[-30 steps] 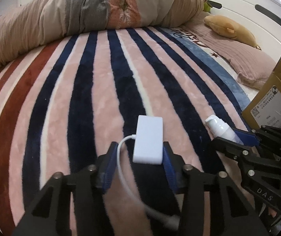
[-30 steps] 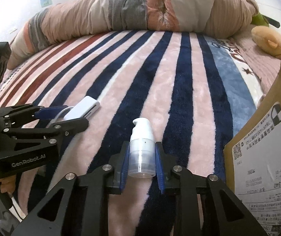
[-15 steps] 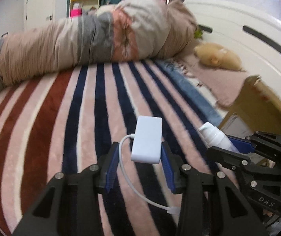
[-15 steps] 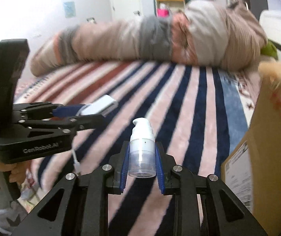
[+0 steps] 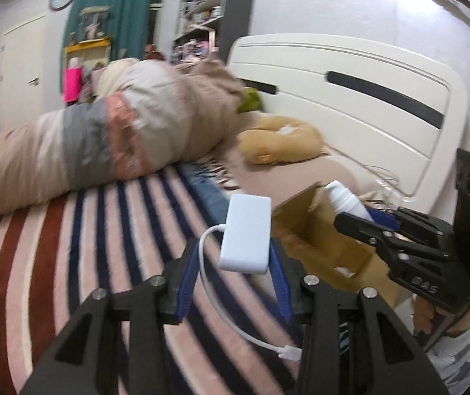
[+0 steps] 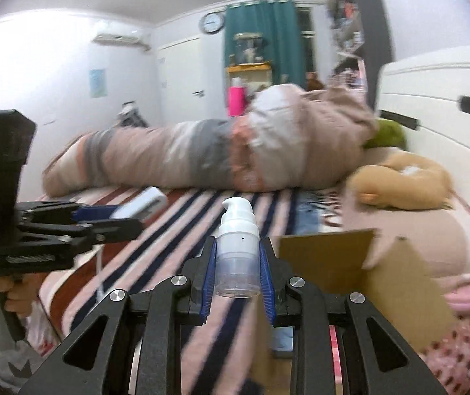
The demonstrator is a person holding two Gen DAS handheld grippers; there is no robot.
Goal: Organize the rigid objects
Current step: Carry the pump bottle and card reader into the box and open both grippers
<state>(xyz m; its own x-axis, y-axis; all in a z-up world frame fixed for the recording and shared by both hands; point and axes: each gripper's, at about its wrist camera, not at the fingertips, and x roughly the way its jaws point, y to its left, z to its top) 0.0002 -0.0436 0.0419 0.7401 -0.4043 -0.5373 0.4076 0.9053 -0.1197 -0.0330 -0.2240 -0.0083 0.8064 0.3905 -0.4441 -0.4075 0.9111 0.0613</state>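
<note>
Hovering over the striped blanket [image 5: 70, 263] beside the cardboard box [image 6: 333, 260], you're clamping the white adapter [image 5: 246, 233] in your left gripper [image 5: 235, 263] and the pump bottle [image 6: 237, 250] in your right gripper [image 6: 237, 263], both lifted clear

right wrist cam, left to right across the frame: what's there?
Black left gripper holding the white rectangular adapter → clear pump bottle with white cap in the right gripper → brown cardboard box → tan plush toy.
</note>
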